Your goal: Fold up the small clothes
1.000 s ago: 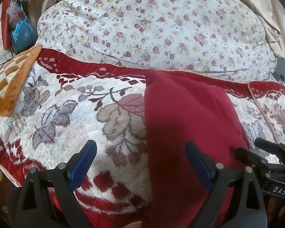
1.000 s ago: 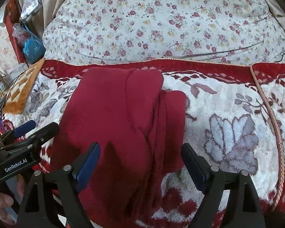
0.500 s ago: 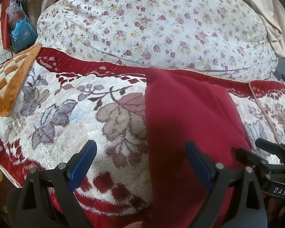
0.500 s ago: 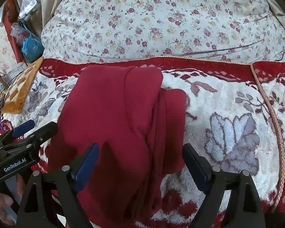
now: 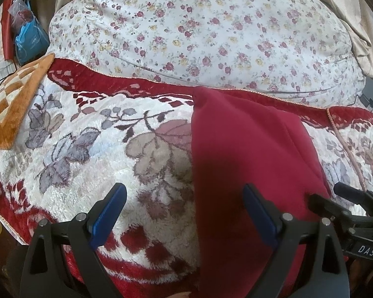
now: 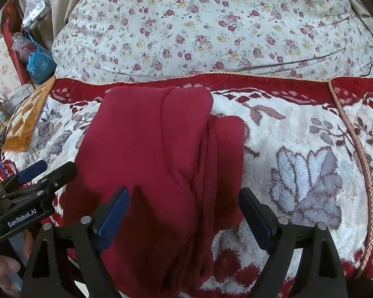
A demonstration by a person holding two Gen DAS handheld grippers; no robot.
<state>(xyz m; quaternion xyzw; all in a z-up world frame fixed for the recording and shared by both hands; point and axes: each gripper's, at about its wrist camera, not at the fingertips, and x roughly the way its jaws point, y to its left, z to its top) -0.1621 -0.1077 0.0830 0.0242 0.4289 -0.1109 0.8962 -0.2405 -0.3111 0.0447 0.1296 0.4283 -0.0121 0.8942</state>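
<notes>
Your left claw [image 5: 184, 207] is spread wide with nothing between its blue-padded fingers [image 5: 109, 211]; it hangs over the plush floral blanket [image 5: 87, 154], and its right-hand finger sits over the left edge of the red garment [image 5: 248, 164]. In the left wrist view the garment runs from about 12 o'clock, up by the blanket's red border, down to 5 o'clock past the bottom of the frame. Your right claw [image 6: 184, 211] is just as wide open and holds nothing; its left finger is over the garment [image 6: 149, 154], its right finger over the white pile of the blanket [image 6: 310, 124] just beside the cloth's right edge. In the right wrist view the garment lies folded lengthwise on the bed, a broad smooth panel on the left and narrower bunched layers along the right, stretching from 11 o'clock to 6 o'clock. The left claw [image 6: 37, 173] shows at 9 o'clock there, near the garment's left edge; the right claw [image 5: 340, 198] shows at 4 o'clock in the left view. Behind the blanket, at 12 o'clock, is a flower-print quilt [image 6: 211, 24]. An orange checked mat [image 5: 15, 99] lies at 9 to 10 o'clock, with a blue bag [image 6: 41, 64] beyond it.
</notes>
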